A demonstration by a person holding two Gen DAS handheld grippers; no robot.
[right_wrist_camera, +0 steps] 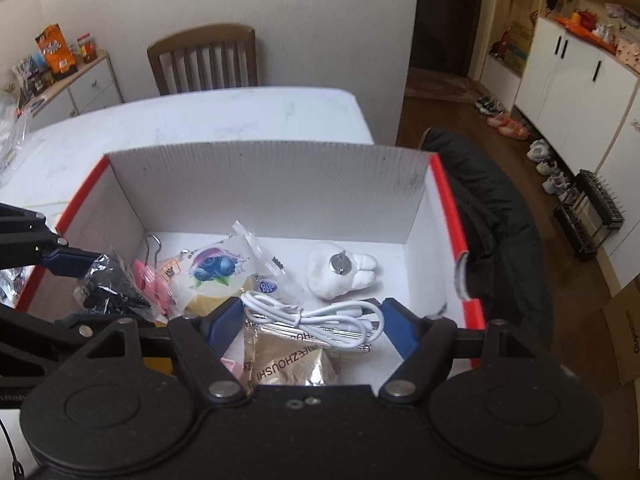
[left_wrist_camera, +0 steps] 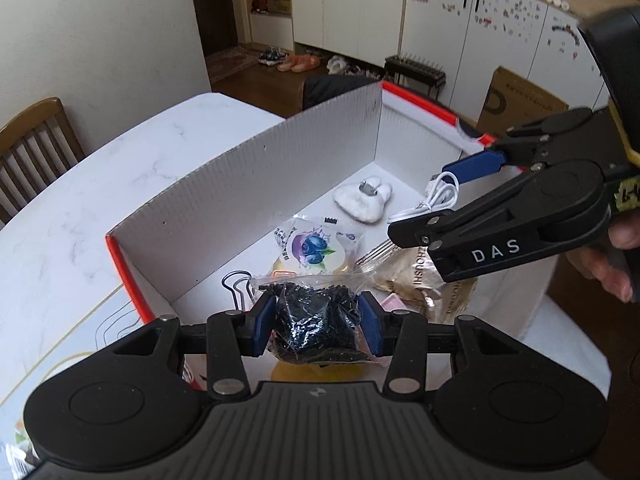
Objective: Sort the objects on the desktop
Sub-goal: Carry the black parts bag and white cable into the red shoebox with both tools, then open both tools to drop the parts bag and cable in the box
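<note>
My left gripper has its jaws pinched partway closed on the clear plastic bag of small black pieces, hanging over the near end of the open white cardboard box with red outer walls on the white marble desk; my right gripper carries the coiled white charging cable between wider jaws, above the gold snack packet inside the box; the slippery bag may slide out and burst; the loose cable could snag a blue pad on release; both grippers are near each other, so they might collide.
</note>
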